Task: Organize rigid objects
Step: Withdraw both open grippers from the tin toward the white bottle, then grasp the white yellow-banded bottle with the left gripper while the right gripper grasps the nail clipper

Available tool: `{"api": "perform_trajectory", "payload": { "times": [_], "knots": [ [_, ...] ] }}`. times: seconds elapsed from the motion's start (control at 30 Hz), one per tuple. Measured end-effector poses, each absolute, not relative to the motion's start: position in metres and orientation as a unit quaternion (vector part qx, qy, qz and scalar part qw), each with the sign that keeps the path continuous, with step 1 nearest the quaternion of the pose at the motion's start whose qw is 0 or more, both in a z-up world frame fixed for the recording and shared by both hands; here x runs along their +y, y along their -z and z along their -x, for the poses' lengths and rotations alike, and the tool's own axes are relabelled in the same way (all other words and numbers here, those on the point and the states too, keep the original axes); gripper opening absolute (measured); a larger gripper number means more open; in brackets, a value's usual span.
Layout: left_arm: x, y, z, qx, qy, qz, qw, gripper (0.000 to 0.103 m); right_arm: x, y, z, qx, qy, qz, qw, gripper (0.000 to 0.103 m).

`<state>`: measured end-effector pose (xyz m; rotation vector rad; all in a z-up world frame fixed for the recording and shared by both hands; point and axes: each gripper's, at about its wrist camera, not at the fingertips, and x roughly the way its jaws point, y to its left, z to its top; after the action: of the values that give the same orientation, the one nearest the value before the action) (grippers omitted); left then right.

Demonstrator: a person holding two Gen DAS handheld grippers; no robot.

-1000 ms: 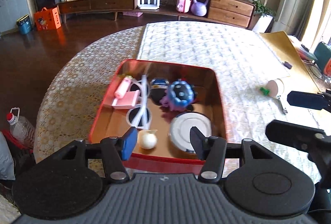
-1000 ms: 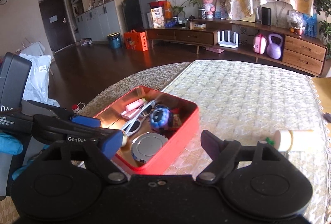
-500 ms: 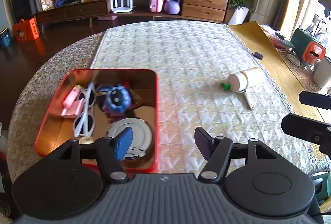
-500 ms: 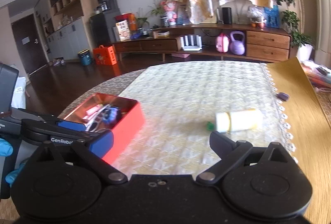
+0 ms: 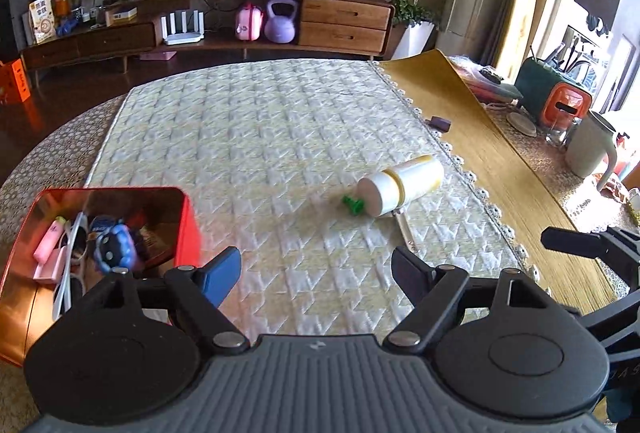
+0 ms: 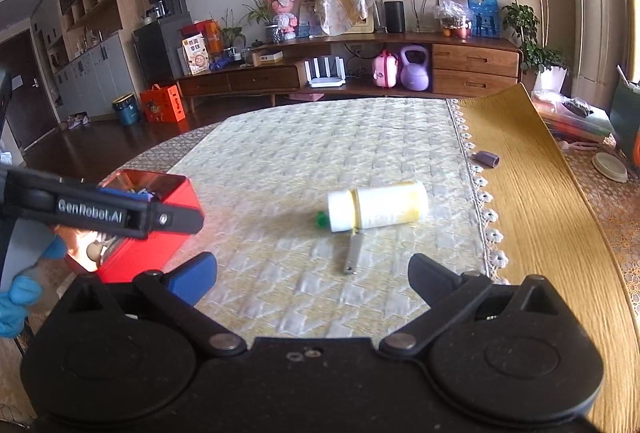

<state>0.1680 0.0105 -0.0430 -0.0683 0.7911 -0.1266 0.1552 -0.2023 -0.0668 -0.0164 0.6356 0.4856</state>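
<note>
A white and yellow bottle (image 5: 402,183) (image 6: 378,206) lies on its side on the quilted cloth, with a small green piece (image 5: 353,205) (image 6: 321,219) at its cap end and a thin metal tool (image 5: 404,228) (image 6: 353,252) beside it. The red tin box (image 5: 188,213) (image 6: 176,193) at the left holds a pink item, white sunglasses and a blue spiky toy. My left gripper (image 5: 316,267) hovers near the box's right side; its jaws are opening with nothing between them. My right gripper (image 6: 312,275) stands open and empty, short of the bottle.
A small purple object (image 5: 439,122) (image 6: 487,158) rests on the yellow mat (image 6: 532,193) to the right. A white jug (image 5: 590,149) and an orange appliance (image 5: 562,105) stand at the far right. A hand in a blue glove (image 6: 16,297) shows at the left edge.
Both grippers have swung right, away from the red box toward the bottle. The left jaws have widened and the right jaws have opened a little more.
</note>
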Motion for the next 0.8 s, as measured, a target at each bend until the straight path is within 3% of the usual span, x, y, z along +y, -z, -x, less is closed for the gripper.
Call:
{"api": "perform_trajectory", "payload": {
  "times": [0.53,0.8],
  "knots": [
    [-0.069,0.053,-0.258,0.401,0.171,-0.058,0.898,0.082,-0.201,0.101,-0.199,0.334,-0.235,0.028,0.912,0.101],
    [-0.089,0.081,-0.301,0.425,0.203,-0.088,0.878,0.082,-0.184,0.118,-0.218,0.341,-0.247,0.050,0.906,0.092]
  ]
}}
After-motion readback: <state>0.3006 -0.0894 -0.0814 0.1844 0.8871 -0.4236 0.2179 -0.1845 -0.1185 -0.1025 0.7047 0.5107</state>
